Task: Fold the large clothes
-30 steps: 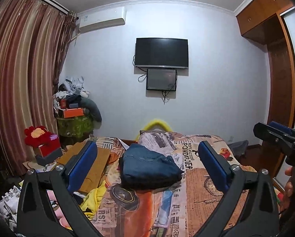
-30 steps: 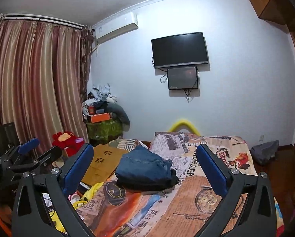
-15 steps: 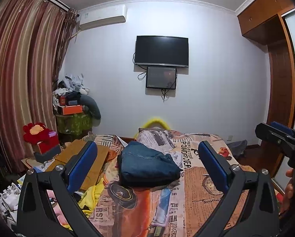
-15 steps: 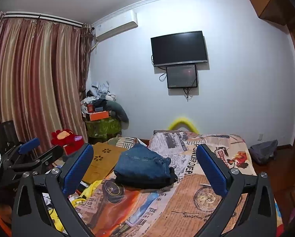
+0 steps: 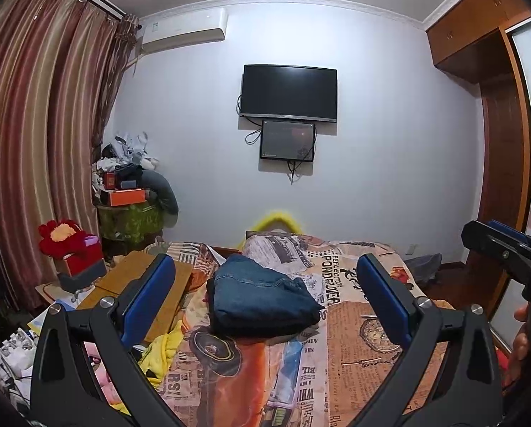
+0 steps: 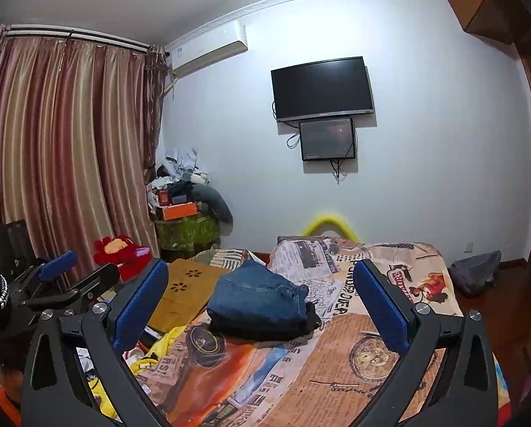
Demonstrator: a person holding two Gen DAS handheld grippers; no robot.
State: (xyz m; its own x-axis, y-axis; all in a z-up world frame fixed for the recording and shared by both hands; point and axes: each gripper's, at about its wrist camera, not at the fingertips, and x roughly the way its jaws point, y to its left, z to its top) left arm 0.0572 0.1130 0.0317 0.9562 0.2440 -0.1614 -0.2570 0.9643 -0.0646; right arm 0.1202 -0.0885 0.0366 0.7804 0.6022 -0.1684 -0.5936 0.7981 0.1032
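A folded pile of blue jeans (image 5: 258, 297) lies on the bed's patterned sheet (image 5: 365, 348), on top of a dark garment; it also shows in the right wrist view (image 6: 258, 299). My left gripper (image 5: 265, 295) is open and empty, held above the bed's near end, well short of the jeans. My right gripper (image 6: 261, 299) is open and empty, likewise held back from the jeans. The right gripper shows at the right edge of the left wrist view (image 5: 503, 249); the left gripper shows at the left edge of the right wrist view (image 6: 59, 284).
A wooden lap board (image 5: 137, 284) and yellow cloth (image 5: 158, 348) lie along the bed's left side. A red plush toy (image 5: 62, 238) and a cluttered stand (image 5: 130, 210) sit by the curtains. A wardrobe (image 5: 496, 178) stands right. A grey bag (image 6: 475, 274) lies on the floor.
Both grippers have tilted slightly downward or drawn back, so the room sits a little higher in view. The jeans have not moved. Both stay open.
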